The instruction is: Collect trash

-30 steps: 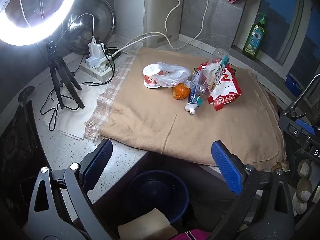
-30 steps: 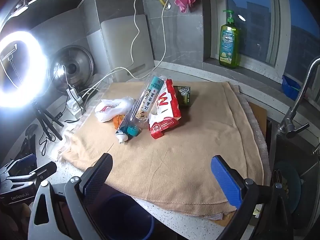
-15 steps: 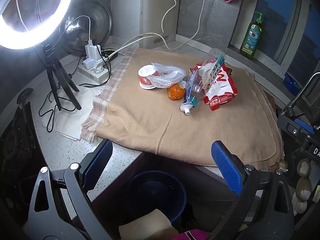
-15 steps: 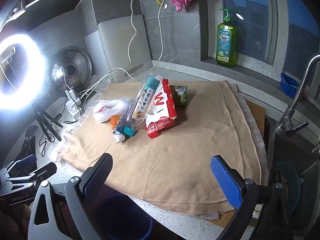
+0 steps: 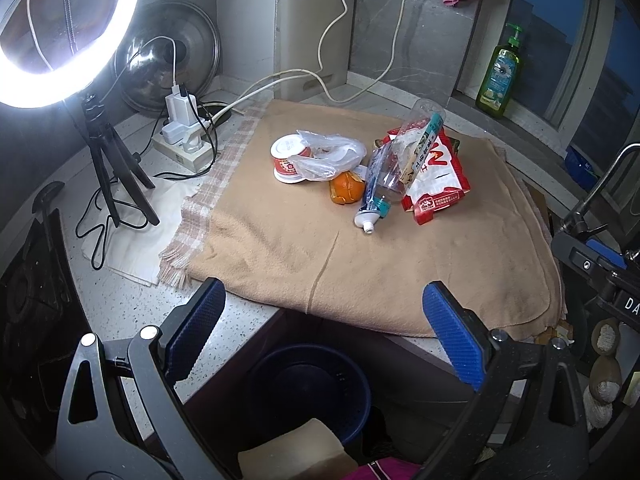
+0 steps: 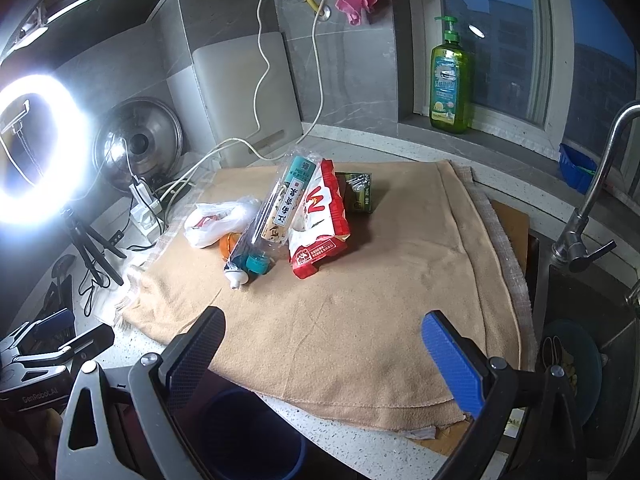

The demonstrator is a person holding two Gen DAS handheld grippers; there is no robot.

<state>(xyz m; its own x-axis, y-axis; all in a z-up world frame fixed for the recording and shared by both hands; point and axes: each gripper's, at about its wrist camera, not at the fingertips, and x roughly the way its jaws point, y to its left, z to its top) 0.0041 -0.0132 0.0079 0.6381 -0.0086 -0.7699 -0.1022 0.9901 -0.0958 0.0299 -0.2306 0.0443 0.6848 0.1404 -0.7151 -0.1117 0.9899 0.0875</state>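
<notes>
- Comparing with 1 second ago, the trash pile sits a little lower and farther off in both wrist views; nothing in it has moved on the tan blanket (image 5: pixel 360 264).
- The left gripper (image 5: pixel 324 320) hovers off the counter's front edge above the dark blue bin (image 5: pixel 308 384), fingers spread wide and empty.
- The right gripper (image 6: pixel 322 344) hangs over the blanket's near edge, equally wide apart, gripping nothing.
- The pile lies mid-blanket, well apart from both grippers: a clear plastic bottle (image 5: pixel 404 156) leaning on a red-and-white snack bag (image 5: pixel 436 176), a toothpaste tube (image 5: pixel 372 208), an orange peel (image 5: pixel 346 188), and a plastic bag (image 5: pixel 328 156) touching a small cup (image 5: pixel 286 158).
- Only the right view shows a green packet (image 6: pixel 358 194) behind the snack bag, and the faucet (image 6: pixel 588 200).
</notes>
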